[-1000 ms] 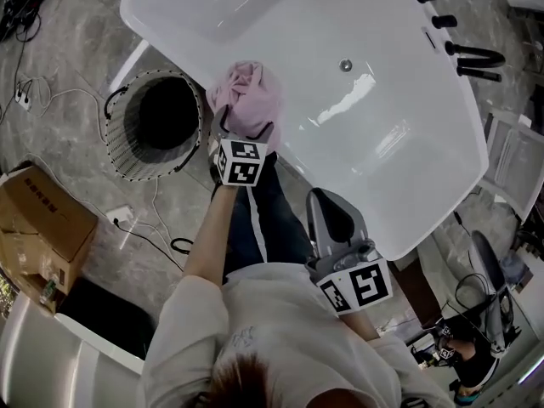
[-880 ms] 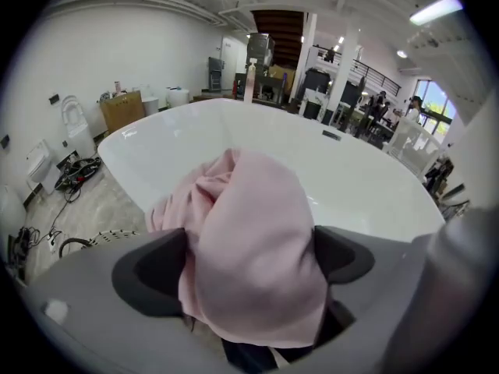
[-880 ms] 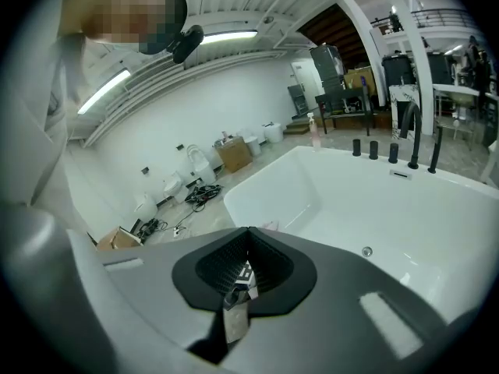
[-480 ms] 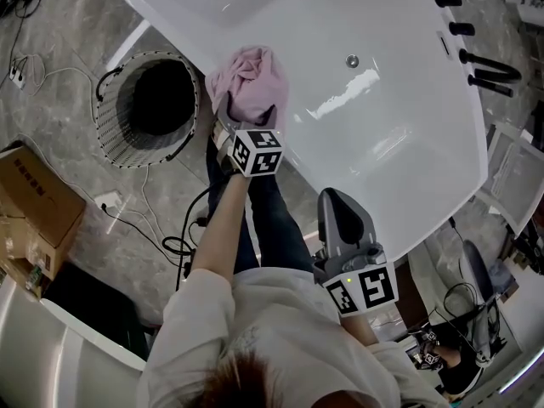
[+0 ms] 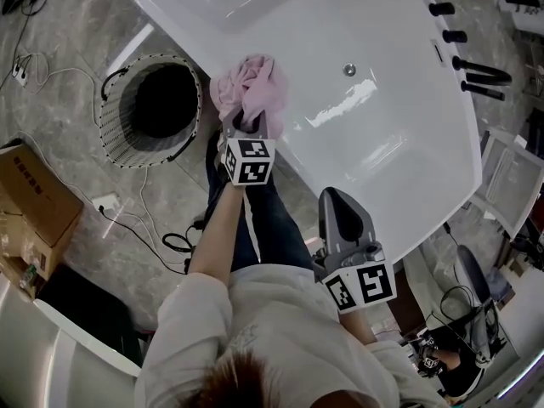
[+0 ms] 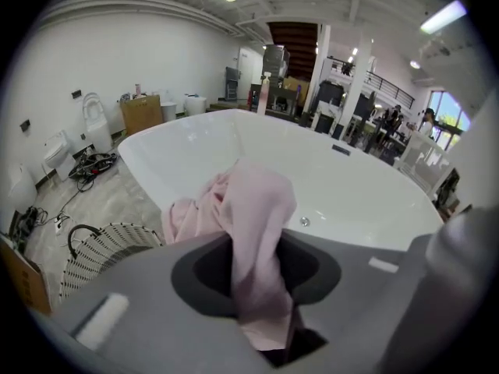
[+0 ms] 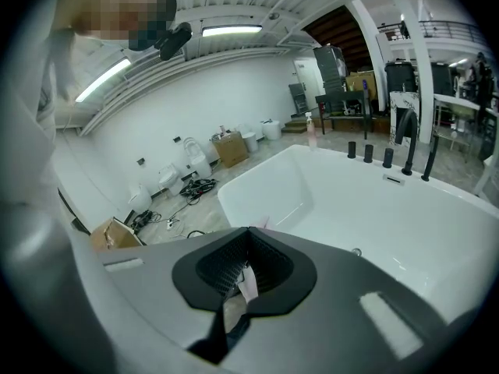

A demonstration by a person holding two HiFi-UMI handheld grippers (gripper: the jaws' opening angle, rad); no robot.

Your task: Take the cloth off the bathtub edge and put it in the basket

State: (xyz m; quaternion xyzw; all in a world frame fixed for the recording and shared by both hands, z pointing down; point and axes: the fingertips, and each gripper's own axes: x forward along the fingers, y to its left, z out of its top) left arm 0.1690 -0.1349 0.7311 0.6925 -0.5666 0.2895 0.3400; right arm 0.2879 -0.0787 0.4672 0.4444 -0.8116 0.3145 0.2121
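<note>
A pink cloth (image 5: 252,90) lies bunched over the near edge of the white bathtub (image 5: 382,151). My left gripper (image 5: 246,126) sits at the cloth's near side. Its jaws have just been closing, and in the left gripper view they pinch a fold of the cloth (image 6: 257,209) that hangs down between them, so the left gripper (image 6: 259,244) is shut on it. The round wicker basket (image 5: 113,138) stands on the floor left of the tub, its rim (image 6: 93,248) low at the left. My right gripper (image 5: 342,209) hovers shut near the tub's edge, holding nothing (image 7: 246,236).
Black taps (image 5: 476,62) line the tub's far right rim. Cables (image 5: 174,240) trail over the marble floor by the person's legs. A cardboard box (image 5: 30,202) sits at the left, and a white frame (image 5: 510,181) stands at the right.
The left gripper has pushed up into the cloth and its jaws have come together on a fold. The right gripper has stayed where it was.
</note>
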